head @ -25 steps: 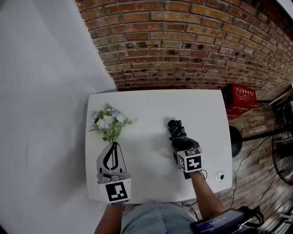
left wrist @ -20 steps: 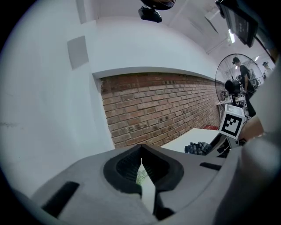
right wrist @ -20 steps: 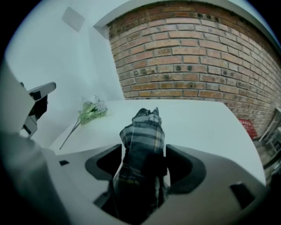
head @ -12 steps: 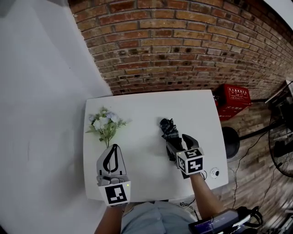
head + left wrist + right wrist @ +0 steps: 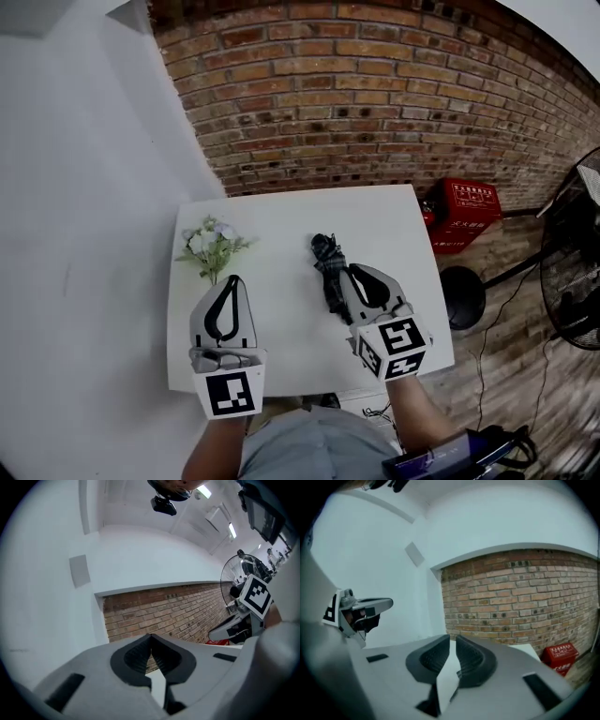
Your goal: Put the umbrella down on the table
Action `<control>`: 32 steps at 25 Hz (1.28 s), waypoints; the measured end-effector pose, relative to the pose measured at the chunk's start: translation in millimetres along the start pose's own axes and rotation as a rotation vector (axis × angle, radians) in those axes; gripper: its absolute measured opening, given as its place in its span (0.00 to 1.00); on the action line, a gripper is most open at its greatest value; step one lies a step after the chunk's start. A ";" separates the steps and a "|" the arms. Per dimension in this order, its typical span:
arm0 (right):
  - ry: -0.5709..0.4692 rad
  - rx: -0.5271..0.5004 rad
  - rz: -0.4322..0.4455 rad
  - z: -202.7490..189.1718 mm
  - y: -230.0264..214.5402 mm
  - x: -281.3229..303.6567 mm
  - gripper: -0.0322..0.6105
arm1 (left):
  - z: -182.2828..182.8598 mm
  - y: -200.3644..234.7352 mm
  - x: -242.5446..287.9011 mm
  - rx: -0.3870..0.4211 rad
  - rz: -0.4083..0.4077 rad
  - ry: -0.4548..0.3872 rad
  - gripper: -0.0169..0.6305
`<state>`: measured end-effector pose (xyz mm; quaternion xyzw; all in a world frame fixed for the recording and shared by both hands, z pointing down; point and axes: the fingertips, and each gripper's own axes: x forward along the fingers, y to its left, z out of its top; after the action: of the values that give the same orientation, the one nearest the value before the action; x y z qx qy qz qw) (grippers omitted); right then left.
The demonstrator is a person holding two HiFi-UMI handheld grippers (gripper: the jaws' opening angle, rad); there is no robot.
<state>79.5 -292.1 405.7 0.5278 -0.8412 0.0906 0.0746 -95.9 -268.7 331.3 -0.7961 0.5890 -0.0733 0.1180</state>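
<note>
Red brick wall stands behind a white table. The umbrella is dark, folded up and crumpled, and it lies flat on the table, just left of the right gripper and past its tips. That gripper's jaws have just been closing to a thin gap with nothing between them. The left gripper has its tips pressed together and empty. White flowers lie just beyond it. A red crate and a fan sit on the floor, far right of the right gripper.
</note>
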 end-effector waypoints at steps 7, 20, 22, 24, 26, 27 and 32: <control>-0.140 -0.075 -0.016 45.6 13.7 -50.3 0.06 | 42.4 -16.8 -23.5 0.016 0.016 -0.067 0.04; -0.191 -0.161 -0.017 65.1 23.7 -73.3 0.06 | 55.5 -26.4 -33.4 0.025 0.021 -0.087 0.04; -0.197 -0.162 -0.018 66.7 22.8 -73.8 0.06 | 55.8 -27.6 -32.9 0.029 0.019 -0.087 0.04; -0.201 -0.162 -0.020 67.4 22.2 -73.5 0.06 | 55.9 -28.5 -32.2 0.036 0.016 -0.088 0.04; -0.204 -0.161 -0.020 67.4 21.5 -73.1 0.06 | 55.1 -29.8 -31.2 0.040 0.014 -0.087 0.04; -0.205 -0.161 -0.019 67.4 21.0 -72.9 0.06 | 54.5 -30.4 -30.6 0.039 0.013 -0.086 0.04; -0.204 -0.158 -0.021 68.4 19.2 -73.1 0.06 | 52.6 -31.6 -29.4 0.039 0.011 -0.075 0.04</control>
<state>91.8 -235.8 321.6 0.5357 -0.8433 -0.0309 0.0308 -62.0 -226.5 290.1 -0.7925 0.5871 -0.0540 0.1560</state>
